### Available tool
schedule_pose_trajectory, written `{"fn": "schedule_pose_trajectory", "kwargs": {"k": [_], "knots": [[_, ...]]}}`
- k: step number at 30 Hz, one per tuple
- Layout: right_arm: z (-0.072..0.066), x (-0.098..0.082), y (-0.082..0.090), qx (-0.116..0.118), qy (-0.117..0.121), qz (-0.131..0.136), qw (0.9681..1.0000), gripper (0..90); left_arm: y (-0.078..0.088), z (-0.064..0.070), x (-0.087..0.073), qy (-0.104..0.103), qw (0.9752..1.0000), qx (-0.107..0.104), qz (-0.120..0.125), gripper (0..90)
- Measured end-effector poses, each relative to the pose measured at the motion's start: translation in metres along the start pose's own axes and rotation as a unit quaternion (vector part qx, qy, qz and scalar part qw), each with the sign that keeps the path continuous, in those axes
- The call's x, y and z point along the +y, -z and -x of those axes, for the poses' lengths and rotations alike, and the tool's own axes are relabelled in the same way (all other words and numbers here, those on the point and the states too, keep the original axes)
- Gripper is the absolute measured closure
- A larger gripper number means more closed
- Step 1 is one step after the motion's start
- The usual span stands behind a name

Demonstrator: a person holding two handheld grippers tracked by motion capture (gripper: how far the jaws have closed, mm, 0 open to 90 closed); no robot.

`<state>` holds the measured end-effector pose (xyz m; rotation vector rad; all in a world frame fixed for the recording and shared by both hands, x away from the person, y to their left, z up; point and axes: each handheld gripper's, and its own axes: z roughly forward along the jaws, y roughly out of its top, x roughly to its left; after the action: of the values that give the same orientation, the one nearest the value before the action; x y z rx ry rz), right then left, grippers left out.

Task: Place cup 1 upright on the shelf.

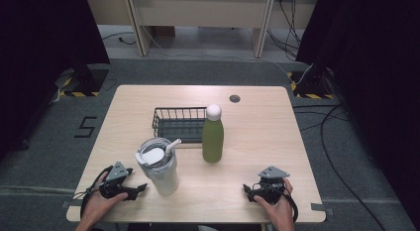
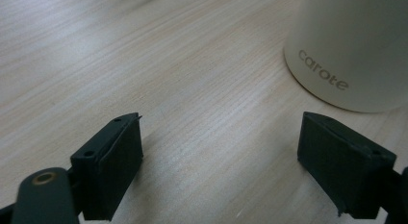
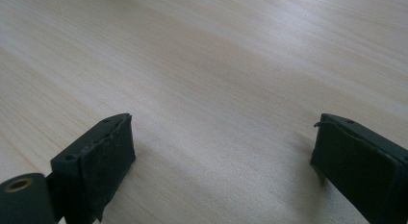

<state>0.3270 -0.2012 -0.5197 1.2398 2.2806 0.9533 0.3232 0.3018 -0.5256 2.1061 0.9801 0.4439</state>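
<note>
A white tumbler with a lid and straw stands near the table's front left. A green bottle with a white cap stands upright right of it, in front of a black wire basket. My left gripper rests on the table just left of the tumbler, jaws open with nothing between them. In the left gripper view the tumbler's base, marked "carote", sits ahead to the right. My right gripper lies near the front right edge, open over bare wood, as the right gripper view confirms.
The wooden table has a small round cable hole at its far side. Black curtains, floor cables and a desk frame stand beyond it.
</note>
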Motion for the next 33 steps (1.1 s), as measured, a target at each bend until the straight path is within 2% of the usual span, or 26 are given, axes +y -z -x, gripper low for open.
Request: {"fn": "schedule_pose_trajectory", "kwargs": {"k": [2, 3, 6, 9, 13, 15, 16, 17, 20, 23, 25, 33], "knots": [[0.0, 0.0, 0.0, 0.0, 0.0, 0.0, 1.0, 7.3, 0.001, 0.001, 0.0, -0.005, 1.0, -0.001, 0.005, 15.0], [0.0, 0.0, 0.0, -0.001, 0.0, 0.0, 1.0, 7.0, 0.002, 0.001, 0.0, 0.001, 0.9999, -0.003, 0.016, 15.0], [0.0, 0.0, 0.0, -0.001, -0.002, -0.001, 1.0, 6.7, 0.005, 0.002, 0.001, 0.001, 0.9997, 0.0, 0.026, 15.0], [0.0, 0.0, 0.0, -0.001, -0.003, -0.001, 1.0, 6.5, 0.009, 0.003, 0.001, 0.001, 0.9986, -0.008, 0.052, 14.9], [0.0, 0.0, 0.0, -0.002, -0.003, -0.001, 1.0, 6.5, 0.01, 0.006, 0.0, 0.003, 0.9977, -0.014, 0.066, 15.0], [0.0, 0.0, 0.0, -0.002, -0.003, -0.001, 1.0, 6.5, 0.013, 0.01, 0.0, 0.0, 0.9964, -0.023, 0.082, 14.9], [0.0, 0.0, 0.0, -0.002, -0.003, -0.001, 1.0, 6.5, 0.013, 0.01, 0.0, 0.0, 0.9964, -0.023, 0.082, 14.9], [0.0, 0.0, 0.0, -0.002, -0.003, -0.002, 1.0, 6.5, 0.015, 0.013, 0.0, -0.005, 0.9951, -0.027, 0.095, 14.9], [0.0, 0.0, 0.0, -0.003, -0.005, -0.001, 1.0, 6.5, 0.018, 0.015, -0.001, -0.007, 0.9941, -0.03, 0.104, 14.9], [0.0, 0.0, 0.0, -0.003, -0.005, -0.001, 1.0, 6.5, 0.021, 0.018, -0.002, -0.013, 0.992, -0.035, 0.121, 14.9], [0.0, 0.0, 0.0, -0.003, -0.006, -0.001, 1.0, 6.5, 0.022, 0.019, -0.002, -0.014, 0.9913, -0.036, 0.126, 14.9], [0.0, 0.0, 0.0, -0.005, -0.007, -0.001, 1.0, 6.5, 0.025, 0.027, -0.002, -0.011, 0.9855, -0.061, 0.158, 14.9]]}}
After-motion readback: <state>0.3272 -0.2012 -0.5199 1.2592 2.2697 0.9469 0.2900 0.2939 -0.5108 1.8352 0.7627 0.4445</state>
